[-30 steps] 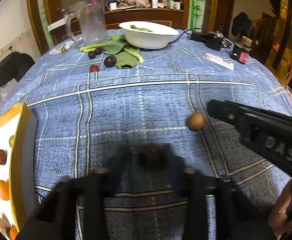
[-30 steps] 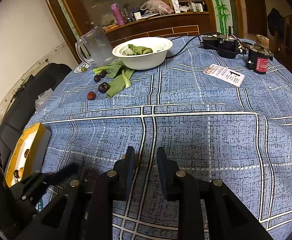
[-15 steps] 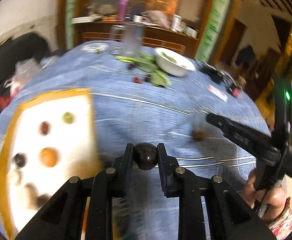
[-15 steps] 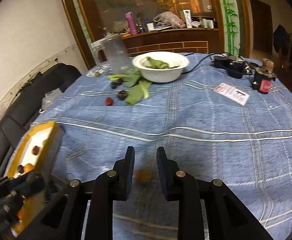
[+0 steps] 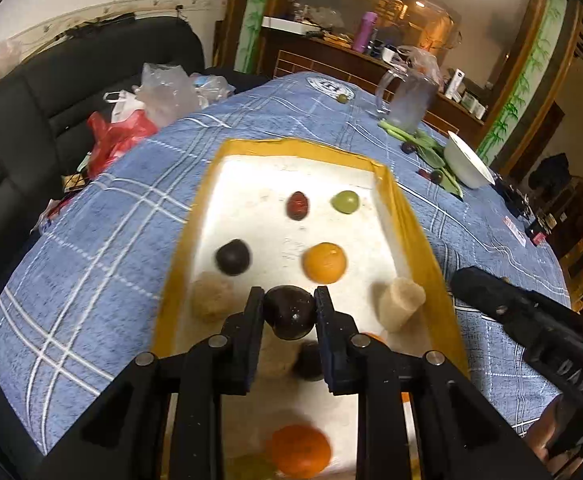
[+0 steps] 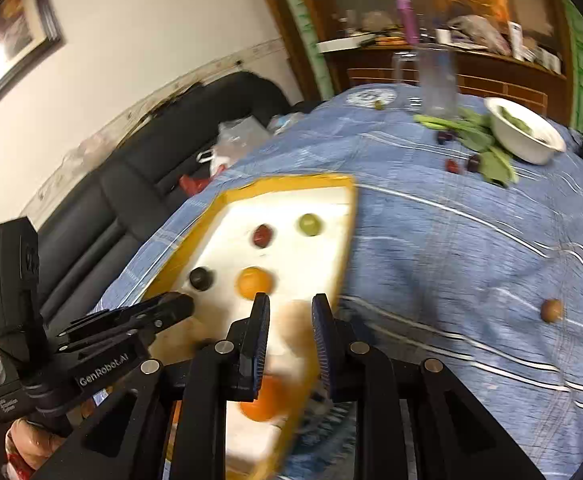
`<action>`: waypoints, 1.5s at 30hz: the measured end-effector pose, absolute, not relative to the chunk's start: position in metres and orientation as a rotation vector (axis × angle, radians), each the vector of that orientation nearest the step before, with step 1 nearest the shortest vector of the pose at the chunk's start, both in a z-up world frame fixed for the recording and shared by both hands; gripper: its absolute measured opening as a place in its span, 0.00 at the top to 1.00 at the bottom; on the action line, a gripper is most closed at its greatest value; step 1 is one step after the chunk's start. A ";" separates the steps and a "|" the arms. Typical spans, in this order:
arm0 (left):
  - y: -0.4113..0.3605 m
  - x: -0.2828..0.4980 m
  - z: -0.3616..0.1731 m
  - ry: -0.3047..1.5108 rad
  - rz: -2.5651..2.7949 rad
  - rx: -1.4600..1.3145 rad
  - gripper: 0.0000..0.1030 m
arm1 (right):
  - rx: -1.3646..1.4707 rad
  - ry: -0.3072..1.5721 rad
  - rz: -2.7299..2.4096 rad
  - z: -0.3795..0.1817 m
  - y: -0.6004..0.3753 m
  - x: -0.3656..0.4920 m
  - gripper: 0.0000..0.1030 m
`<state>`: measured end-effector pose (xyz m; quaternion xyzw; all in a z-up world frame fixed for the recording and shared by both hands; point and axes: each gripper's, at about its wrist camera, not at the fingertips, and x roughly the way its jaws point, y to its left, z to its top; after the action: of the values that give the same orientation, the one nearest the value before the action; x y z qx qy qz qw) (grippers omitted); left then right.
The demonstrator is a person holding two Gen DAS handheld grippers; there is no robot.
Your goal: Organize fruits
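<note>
- Dark round plum-like fruit (image 5: 289,316) sits pinched between the jaws of the left gripper (image 5: 289,310), held above the near half of the yellow-rimmed white foam tray (image 5: 411,236) on the blue checked table (image 5: 103,232).
- Small, smooth and glossy, it looks light but slippery; the skin probably bruises under a hard squeeze, so a gentle hold across its widest middle suits it.
- Being round, it is likely to roll once let go; a low release onto a bare white patch seems safest.
- In the tray lie an orange citrus fruit (image 5: 325,262), a second dark fruit (image 5: 232,256), a red oval fruit (image 5: 298,205) and a green grape-like fruit (image 5: 345,202), all apart.
- Right gripper (image 6: 290,322) hovers near the tray's right rim, jaws narrowly parted and holding nothing, as far as the blur allows.
- One small brown round fruit (image 6: 551,310) lies loose on the cloth, well apart.
</note>
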<state>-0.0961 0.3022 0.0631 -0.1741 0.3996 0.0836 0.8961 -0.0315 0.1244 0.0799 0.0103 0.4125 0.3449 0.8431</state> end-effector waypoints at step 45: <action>0.306 -0.107 0.038 0.816 0.159 -0.226 0.41 | 0.111 0.922 0.295 0.055 -0.009 0.032 0.78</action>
<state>-0.1072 0.3061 0.0379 -0.1096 0.3955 0.0769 0.9086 0.0324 -0.0095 0.0553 0.0533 0.4429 0.1418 0.8837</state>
